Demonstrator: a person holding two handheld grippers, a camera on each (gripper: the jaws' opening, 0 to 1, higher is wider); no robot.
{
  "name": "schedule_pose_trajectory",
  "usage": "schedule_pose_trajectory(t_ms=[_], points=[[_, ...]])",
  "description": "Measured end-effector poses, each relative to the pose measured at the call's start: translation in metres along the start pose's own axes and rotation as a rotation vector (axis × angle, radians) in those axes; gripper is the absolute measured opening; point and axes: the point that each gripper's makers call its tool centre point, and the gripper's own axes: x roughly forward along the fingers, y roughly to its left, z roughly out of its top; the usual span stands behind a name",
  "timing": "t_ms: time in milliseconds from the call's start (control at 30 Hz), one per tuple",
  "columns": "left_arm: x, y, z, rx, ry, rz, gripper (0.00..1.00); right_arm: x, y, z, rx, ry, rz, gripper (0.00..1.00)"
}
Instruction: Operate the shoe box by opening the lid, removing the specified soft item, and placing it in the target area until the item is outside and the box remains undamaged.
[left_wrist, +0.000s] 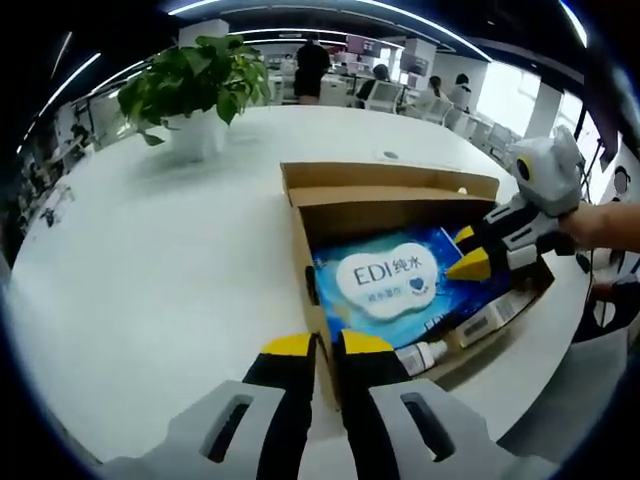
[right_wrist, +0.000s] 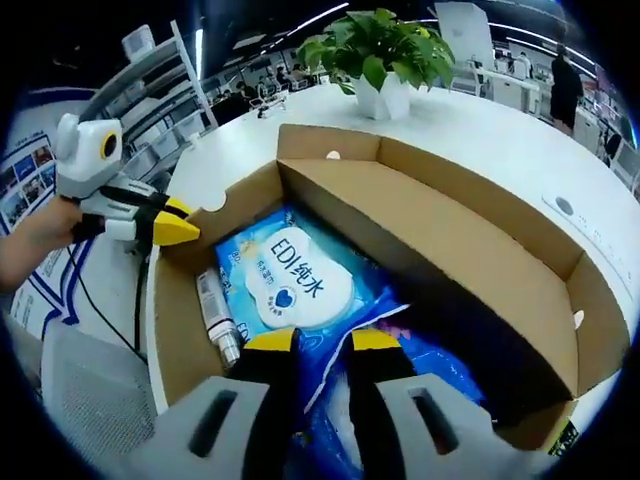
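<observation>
Left gripper view: my left gripper (left_wrist: 327, 345) pinches the shoe box (left_wrist: 395, 195) wall.
Right gripper (right_wrist: 325, 340): I grasp the blue wipes pack (right_wrist: 295, 280).
Pack: inside the open box.

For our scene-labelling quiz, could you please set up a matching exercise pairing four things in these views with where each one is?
Things:
1. blue wipes pack
2. potted plant
3. left claw
4. small bottle

Places:
A. on the white table, beyond the box
B. at the near wall of the shoe box
C. flat on the box floor, under the right claw
D. along the box wall beside the pack

Pairs: 1-C, 2-A, 3-B, 4-D
</observation>
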Motion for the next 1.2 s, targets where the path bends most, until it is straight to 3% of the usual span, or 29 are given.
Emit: schedule_pose_trajectory(t_ms=[367, 700, 1200], points=[[0.002, 0.003, 0.001, 0.009, 0.003, -0.004, 0.06, 0.0, -0.007, 0.0, 0.052, 0.008, -0.037, 0.02], [0.001, 0.003, 0.001, 0.017, 0.011, -0.011, 0.06, -0.014, -0.006, 0.009, 0.093, -0.02, -0.044, 0.0], [-0.001, -0.001, 0.001, 0.035, 0.016, -0.006, 0.06, -0.038, -0.015, 0.003, 0.09, -0.037, -0.073, 0.0]])
